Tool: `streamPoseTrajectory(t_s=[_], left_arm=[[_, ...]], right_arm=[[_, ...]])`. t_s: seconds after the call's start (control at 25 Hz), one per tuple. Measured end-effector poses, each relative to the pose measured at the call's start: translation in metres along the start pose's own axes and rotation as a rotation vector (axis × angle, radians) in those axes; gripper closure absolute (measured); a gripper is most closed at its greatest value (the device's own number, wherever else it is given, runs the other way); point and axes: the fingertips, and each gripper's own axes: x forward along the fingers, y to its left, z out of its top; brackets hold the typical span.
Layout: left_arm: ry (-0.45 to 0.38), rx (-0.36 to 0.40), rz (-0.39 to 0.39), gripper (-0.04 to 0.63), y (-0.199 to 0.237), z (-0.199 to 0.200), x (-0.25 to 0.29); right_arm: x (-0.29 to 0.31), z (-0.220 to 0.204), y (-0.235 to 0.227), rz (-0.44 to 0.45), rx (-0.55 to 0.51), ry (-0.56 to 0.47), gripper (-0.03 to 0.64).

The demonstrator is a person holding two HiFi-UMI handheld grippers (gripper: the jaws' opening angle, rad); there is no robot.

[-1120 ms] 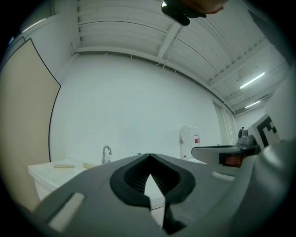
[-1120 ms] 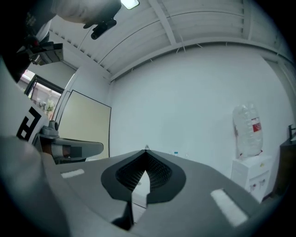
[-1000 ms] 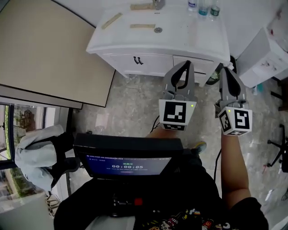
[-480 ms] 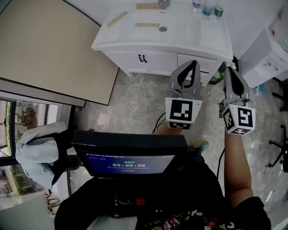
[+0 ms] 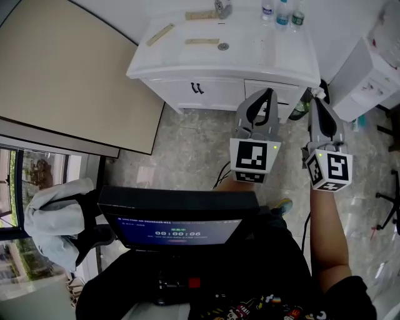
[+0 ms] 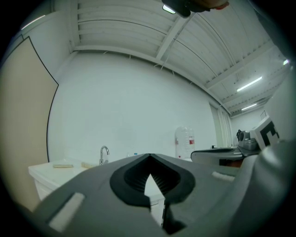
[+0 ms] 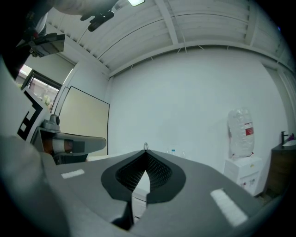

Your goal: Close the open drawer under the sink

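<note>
Looking steeply down on the white vanity (image 5: 219,94) under the sink (image 5: 250,47), faucet (image 5: 220,7) and bottles (image 5: 281,9) lined up along the back. On the right half of the cabinet face, the drawer (image 5: 287,92), its front seemingly standing a touch proud of the line (hard to swear to from this angle, with half of it hidden behind a gripper).

Left gripper (image 5: 268,91) hanging right in front of that drawer front, jaws pressed together, tips meeting, nothing pinched between. Right gripper (image 5: 314,99) just off to the side, near the cabinet's right corner, likewise closed up and empty. Neither one touching the furniture, by the look of it.

So, for the push, if truly open:
- Keep those jaws together for one blunt nose.
- Come in level and land on the flat of the front near its middle, not an edge.
- Drive straight along the slide, with no sideways lean, or risk racking it in its runners.
- Ease off near the end, no slam, and stop once flush with the face carrying the dark door handles (image 5: 197,88).
</note>
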Motion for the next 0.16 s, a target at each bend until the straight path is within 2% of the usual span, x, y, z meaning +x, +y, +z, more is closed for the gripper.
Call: streamPoseTrajectory(t_s=[0.16], left_arm=[[0.000,0.001,0.000,0.592,0.0016,0.0000,-0.0015]], right_arm=[[-0.0020,-0.0002,-0.0003,-0.013,0.003,-0.003,0.597]])
